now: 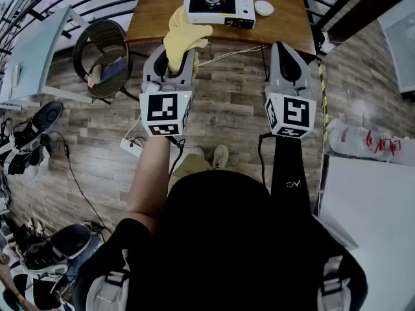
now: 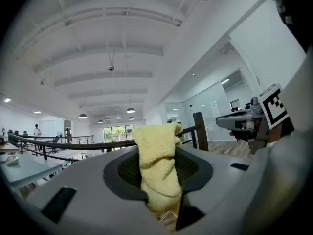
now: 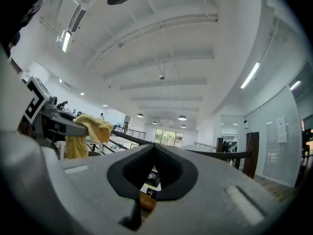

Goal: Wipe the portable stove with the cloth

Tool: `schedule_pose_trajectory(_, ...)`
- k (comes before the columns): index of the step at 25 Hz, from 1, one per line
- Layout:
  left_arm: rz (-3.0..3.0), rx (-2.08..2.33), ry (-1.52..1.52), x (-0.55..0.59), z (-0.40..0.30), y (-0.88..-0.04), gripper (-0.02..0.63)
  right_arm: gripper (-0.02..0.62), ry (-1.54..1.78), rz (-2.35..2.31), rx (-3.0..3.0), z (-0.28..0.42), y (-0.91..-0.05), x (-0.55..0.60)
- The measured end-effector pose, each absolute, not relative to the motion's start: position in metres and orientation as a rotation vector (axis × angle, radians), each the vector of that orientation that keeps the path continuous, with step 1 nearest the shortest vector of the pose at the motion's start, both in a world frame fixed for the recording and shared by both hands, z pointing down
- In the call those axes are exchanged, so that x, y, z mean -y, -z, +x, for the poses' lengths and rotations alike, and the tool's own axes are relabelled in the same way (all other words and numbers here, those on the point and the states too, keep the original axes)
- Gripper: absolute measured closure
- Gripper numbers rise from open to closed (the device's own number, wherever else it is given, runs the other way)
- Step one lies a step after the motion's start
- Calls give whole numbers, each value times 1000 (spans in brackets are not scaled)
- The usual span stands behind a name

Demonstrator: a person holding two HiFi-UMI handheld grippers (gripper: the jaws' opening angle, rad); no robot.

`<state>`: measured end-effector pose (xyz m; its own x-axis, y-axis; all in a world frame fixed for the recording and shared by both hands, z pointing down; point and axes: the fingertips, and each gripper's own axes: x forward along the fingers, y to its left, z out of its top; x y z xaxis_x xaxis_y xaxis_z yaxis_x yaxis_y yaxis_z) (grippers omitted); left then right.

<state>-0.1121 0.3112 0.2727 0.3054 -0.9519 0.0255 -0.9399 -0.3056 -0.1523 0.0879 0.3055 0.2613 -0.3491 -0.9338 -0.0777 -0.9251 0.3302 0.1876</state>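
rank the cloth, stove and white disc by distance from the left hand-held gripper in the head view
1. yellow cloth, clamped in the left hand-held gripper
2. portable stove, on the table ahead
3. white disc, right of the stove

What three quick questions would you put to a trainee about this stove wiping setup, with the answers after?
1. True or false: the yellow cloth lies on the portable stove.
2. The right gripper holds: A a cloth, B a cable, C nothing.
3. Fill in: the stove stands on the wooden ____.
Key: 1 false, the left gripper is shut on it, short of the stove; 2 C, its jaws are together and empty; 3 table.
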Motion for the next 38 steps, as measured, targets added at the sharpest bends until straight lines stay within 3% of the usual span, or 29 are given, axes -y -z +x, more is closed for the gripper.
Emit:
schedule_pose_trajectory(24, -2453, -1798, 210, -298, -101, -274, 465, 596, 204, 1644, 2591, 88, -276, -288)
schedule_pose_trajectory(38, -2493, -1768, 193, -163, -124, -276, 465, 595, 177, 1670, 2551, 68, -284, -157)
